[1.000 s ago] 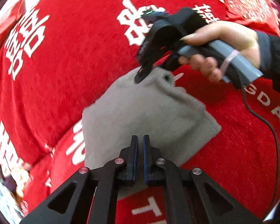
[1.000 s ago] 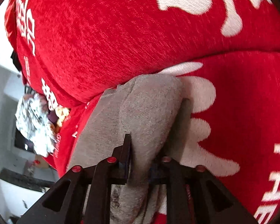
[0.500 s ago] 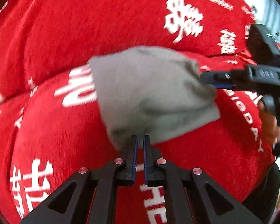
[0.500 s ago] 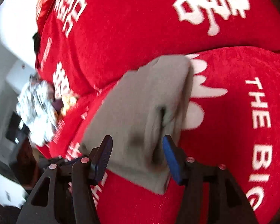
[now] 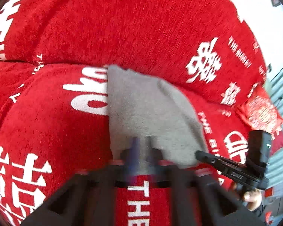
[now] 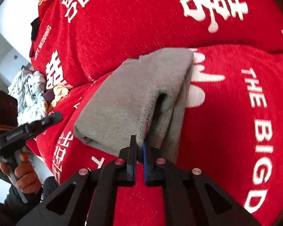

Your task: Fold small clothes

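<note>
Your right gripper [image 6: 139, 146] pinches the folded grey knit garment's [image 6: 130, 98] near edge | your left gripper [image 5: 142, 145], blurred, spreads slightly around its near edge | garment lies on red sofa cushion [image 6: 226, 131]

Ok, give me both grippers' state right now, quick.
Left gripper: blurred, at the near edge of the grey garment; grip cannot be told.
Right gripper: shut on the grey garment's edge.

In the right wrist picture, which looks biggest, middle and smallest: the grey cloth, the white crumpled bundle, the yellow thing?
1. grey cloth, though it's nearest the camera
2. white crumpled bundle
3. yellow thing, partly hidden
</note>
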